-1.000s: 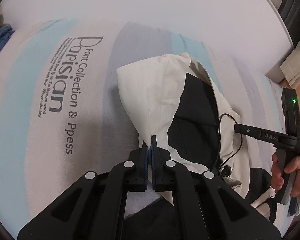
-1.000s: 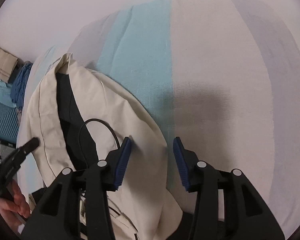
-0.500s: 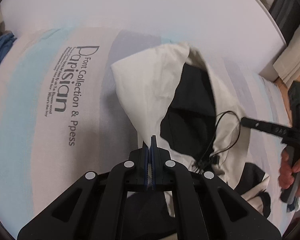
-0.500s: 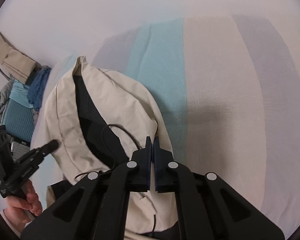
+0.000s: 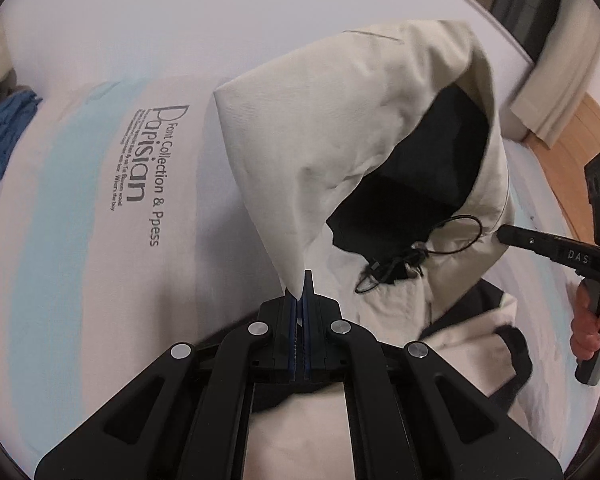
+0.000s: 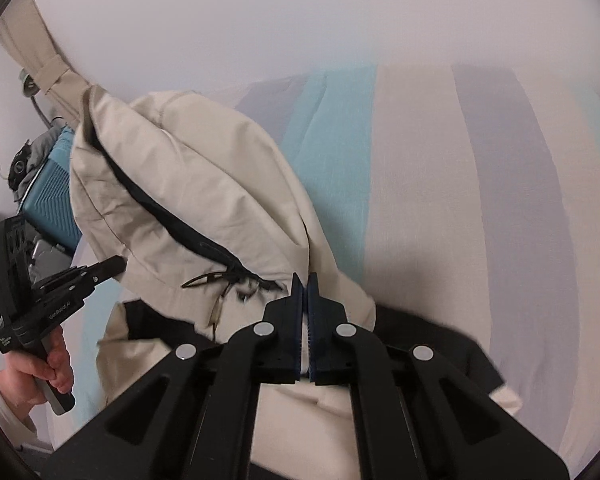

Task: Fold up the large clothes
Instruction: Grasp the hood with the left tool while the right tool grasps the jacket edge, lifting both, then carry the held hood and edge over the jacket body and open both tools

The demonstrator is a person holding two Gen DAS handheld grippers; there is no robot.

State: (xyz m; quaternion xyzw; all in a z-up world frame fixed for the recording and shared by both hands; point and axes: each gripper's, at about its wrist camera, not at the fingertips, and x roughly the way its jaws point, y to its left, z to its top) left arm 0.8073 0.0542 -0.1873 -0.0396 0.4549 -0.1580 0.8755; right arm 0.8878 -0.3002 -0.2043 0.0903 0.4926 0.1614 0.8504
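A cream jacket (image 5: 340, 128) with a black lining (image 5: 420, 184) and a thin black drawstring (image 5: 456, 236) hangs raised over a striped bedsheet (image 5: 80, 208). My left gripper (image 5: 303, 280) is shut on a cream edge of it, the fabric pulled up into a peak. In the right wrist view the same jacket (image 6: 196, 184) drapes leftward from my right gripper (image 6: 305, 282), which is shut on its cream cloth. Each view shows the other gripper in a hand: the right gripper (image 5: 548, 248) at the far right, the left gripper (image 6: 60, 288) at the far left.
The sheet bears printed lettering (image 5: 148, 176) and pale blue and grey stripes (image 6: 340, 152). A blue cloth (image 5: 0, 136) lies at the bed's left edge. A teal case (image 6: 56, 200) and a beige curtain (image 6: 32, 40) stand beyond the bed; a wood floor (image 5: 580, 136) shows at right.
The right gripper went from open to shut on the jacket's cream cloth. Both grippers then rose, lifting the jacket off the sheet so it bulges higher and closer in both views.
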